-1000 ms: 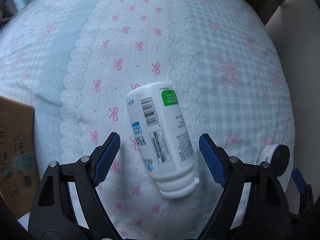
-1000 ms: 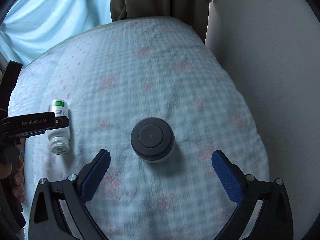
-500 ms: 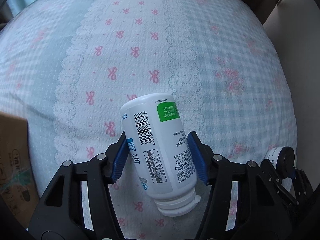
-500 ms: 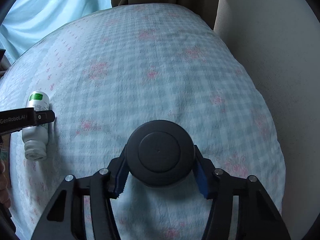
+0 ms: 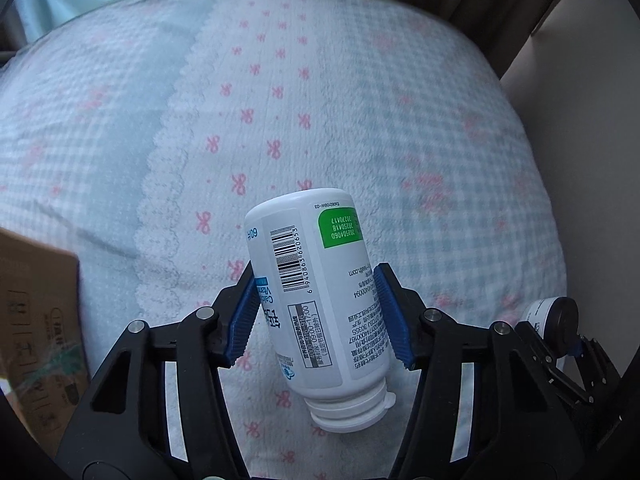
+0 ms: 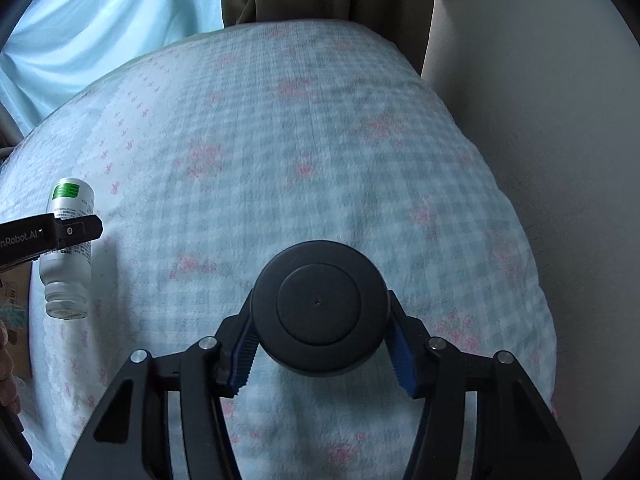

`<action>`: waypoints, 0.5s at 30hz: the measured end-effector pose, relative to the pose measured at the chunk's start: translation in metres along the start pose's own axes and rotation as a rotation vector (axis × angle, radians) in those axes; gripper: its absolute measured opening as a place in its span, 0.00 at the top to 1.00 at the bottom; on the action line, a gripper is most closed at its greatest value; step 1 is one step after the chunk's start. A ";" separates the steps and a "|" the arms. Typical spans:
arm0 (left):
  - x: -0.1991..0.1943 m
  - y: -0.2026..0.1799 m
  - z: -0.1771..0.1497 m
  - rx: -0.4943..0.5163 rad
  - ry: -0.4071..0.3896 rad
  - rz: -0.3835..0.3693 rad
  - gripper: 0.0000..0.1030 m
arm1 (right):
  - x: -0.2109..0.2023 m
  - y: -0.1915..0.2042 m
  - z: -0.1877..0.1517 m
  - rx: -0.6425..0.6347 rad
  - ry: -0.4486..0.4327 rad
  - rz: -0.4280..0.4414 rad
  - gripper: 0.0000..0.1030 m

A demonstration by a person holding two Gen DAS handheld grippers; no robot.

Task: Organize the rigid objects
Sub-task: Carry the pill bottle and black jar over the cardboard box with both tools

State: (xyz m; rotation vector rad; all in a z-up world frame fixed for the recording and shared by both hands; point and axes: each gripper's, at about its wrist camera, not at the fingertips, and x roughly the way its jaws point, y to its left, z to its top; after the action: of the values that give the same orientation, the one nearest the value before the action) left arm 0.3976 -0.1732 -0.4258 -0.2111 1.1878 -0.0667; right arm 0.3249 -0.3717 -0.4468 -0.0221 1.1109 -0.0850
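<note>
1. My left gripper [image 5: 320,320] is clamped on the white plastic pill bottle with a green label patch and barcode [image 5: 316,292]. The blue ribbed pads press its two sides at about mid-body; the cap end sits back toward my palm and the base points forward, away from me. The body is smooth and round, so I judge it could twist or creep forward out of the pads if I swing it quickly.

2. My right gripper [image 6: 320,354] is closed on the round jar with a black domed lid [image 6: 320,306], pads biting just under the lid's rim. What the pads actually hold is hidden beneath the lid. If they bear only on the lid and it is loose, the jar body might drop away.

3. Below and ahead of both grippers lies the soft blue-and-white checked bedspread with pink bows [image 5: 360,120]. Anything I let go there can roll or tip, since the surface gives and bulges.

4. Left of the left gripper is the brown printed cardboard box [image 5: 36,320], probably where things go; only a corner shows, so I can't tell where its opening is, and I could catch its edge with the bottle.

5. The two grippers sit near each other, the right one just off the left's right side; crossing paths risks a knock.
</note>
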 end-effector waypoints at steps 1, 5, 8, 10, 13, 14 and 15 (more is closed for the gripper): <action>-0.009 0.001 0.002 -0.003 -0.011 -0.005 0.49 | -0.006 0.001 0.001 0.001 -0.009 0.000 0.49; -0.049 0.002 0.005 -0.014 -0.050 -0.017 0.49 | -0.035 0.002 0.009 0.008 -0.043 0.006 0.49; -0.089 0.003 0.006 -0.023 -0.091 -0.026 0.49 | -0.066 0.005 0.015 0.010 -0.075 0.015 0.49; -0.120 0.006 0.005 -0.040 -0.120 -0.046 0.49 | -0.090 0.007 0.018 0.010 -0.098 0.021 0.49; -0.164 0.009 -0.002 -0.036 -0.161 -0.054 0.49 | -0.130 0.009 0.022 0.016 -0.126 0.036 0.49; -0.180 0.010 -0.005 -0.035 -0.175 -0.058 0.49 | -0.142 0.011 0.023 0.017 -0.133 0.043 0.49; -0.194 0.012 -0.007 -0.037 -0.184 -0.065 0.49 | -0.156 0.013 0.024 0.016 -0.139 0.049 0.49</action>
State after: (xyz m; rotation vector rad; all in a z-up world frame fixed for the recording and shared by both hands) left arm 0.3178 -0.1306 -0.2542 -0.2823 0.9991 -0.0806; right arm 0.2779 -0.3469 -0.2974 0.0133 0.9708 -0.0481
